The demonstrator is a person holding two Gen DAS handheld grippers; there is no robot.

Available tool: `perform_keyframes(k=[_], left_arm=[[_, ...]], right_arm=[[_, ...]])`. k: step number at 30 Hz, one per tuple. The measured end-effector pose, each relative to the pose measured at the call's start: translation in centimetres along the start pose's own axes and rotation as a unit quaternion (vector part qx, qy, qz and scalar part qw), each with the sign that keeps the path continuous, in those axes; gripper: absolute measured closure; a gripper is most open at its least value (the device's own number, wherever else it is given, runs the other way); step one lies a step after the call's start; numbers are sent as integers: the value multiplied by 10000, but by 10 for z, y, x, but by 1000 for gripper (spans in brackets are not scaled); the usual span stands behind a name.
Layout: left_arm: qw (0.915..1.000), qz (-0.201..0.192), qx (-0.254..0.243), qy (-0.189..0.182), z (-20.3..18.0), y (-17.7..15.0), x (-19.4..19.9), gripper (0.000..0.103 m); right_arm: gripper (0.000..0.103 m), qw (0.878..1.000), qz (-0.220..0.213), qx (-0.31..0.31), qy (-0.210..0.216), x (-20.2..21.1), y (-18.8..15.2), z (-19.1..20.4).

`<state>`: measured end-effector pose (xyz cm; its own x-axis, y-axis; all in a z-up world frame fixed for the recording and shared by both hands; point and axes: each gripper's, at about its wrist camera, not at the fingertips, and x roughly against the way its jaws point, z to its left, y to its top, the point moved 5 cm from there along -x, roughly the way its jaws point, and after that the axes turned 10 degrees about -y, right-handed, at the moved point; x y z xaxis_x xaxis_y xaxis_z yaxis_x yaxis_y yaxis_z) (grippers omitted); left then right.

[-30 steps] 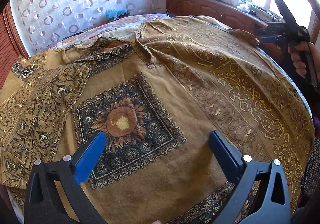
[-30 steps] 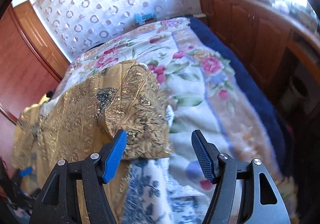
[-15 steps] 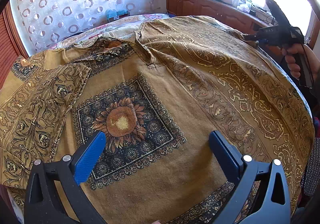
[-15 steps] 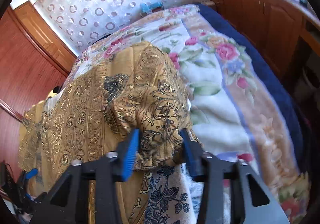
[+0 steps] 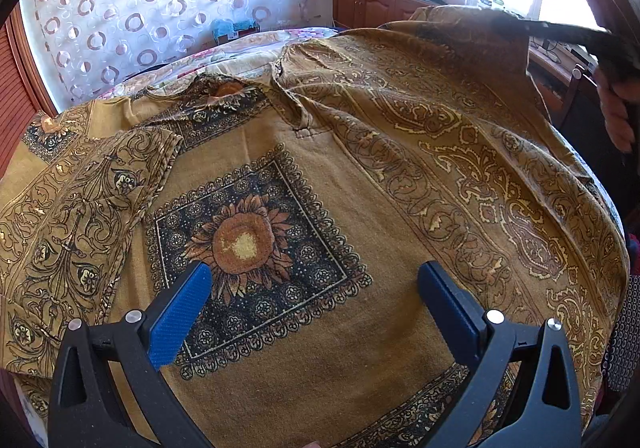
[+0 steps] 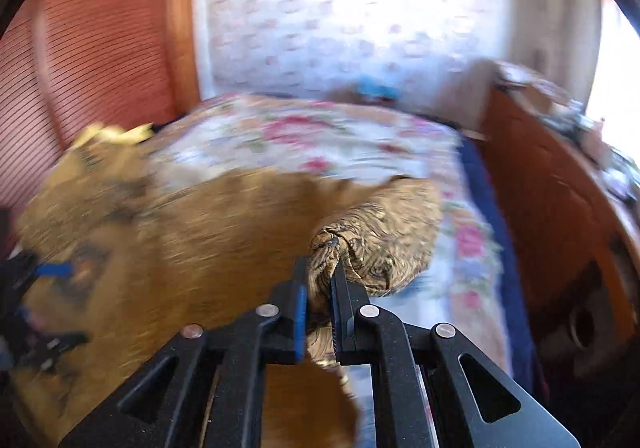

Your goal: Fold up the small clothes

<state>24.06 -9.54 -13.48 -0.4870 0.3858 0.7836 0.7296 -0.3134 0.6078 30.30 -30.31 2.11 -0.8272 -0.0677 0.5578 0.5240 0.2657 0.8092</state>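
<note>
Right claw pinching mustard garment, left claw agape

No readable text, label, brand, number or sign appeared in either view. The mustard-yellow printed cotton garment carried only floral and paisley ornament, and the right wrist view was too blurred to read anything.

The left wrist view looks down close over the garment toward the curtain; the right wrist view looks along the bed from its near edge. Both share garment and curtain.
</note>
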Motion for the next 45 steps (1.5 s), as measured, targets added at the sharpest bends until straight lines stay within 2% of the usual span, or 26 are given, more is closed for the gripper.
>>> perform_keyframes(k=[1, 3, 5, 9, 11, 14, 19, 23, 30, 31, 33, 34, 36, 38, 42, 45], left_arm=[[10000, 0, 0, 0, 0, 0, 0, 0], [10000, 0, 1, 0, 0, 0, 0, 0], [10000, -1, 2, 0, 0, 0, 0, 0], [10000, -1, 3, 0, -1, 0, 0, 0], [10000, 0, 3, 0, -1, 0, -1, 0], [10000, -1, 3, 0, -1, 0, -1, 0], [10000, 0, 2, 0, 0, 0, -1, 0], [10000, -1, 2, -1, 0, 0, -1, 0], [10000, 1, 3, 1, -1, 1, -1, 0], [10000, 1, 3, 1, -1, 1, -1, 0], [10000, 1, 4, 1, -1, 0, -1, 0], [10000, 1, 4, 1, -1, 1, -1, 0], [10000, 1, 4, 1, -1, 1, -1, 0], [10000, 0, 4, 2, -1, 0, -1, 0], [10000, 0, 4, 2, -1, 1, -1, 0], [10000, 0, 5, 2, -1, 1, -2, 0]], right_arm=[[90, 9999, 51, 152, 53, 0, -4, 10], [70, 9992, 219, 323, 54, -4, -15, 18], [61, 9990, 296, 275, 181, -6, -25, 17], [52, 9995, 86, -164, 259, -1, -24, -8], [47, 9983, 29, -566, 139, -2, -25, -32], [47, 9948, 282, -968, -110, -22, -30, -59], [47, 9823, 815, -1659, 285, -68, -42, -69], [47, 9793, 882, -1792, 334, -98, -27, -60], [47, 9782, 956, -1781, 466, -114, -12, -59], [47, 9798, 959, -1698, 448, -116, -10, -56], [69, 9823, 969, -1545, 426, -123, -9, -50], [74, 9837, 968, -1459, 405, -123, -8, -48], [94, 9878, 847, -1278, 270, -119, -3, -47], [98, 9902, 673, -1190, 286, -112, 1, -46], [99, 9939, 169, -1026, 370, -86, 14, -39], [99, 9935, -143, -867, 724, -62, 26, -24]])
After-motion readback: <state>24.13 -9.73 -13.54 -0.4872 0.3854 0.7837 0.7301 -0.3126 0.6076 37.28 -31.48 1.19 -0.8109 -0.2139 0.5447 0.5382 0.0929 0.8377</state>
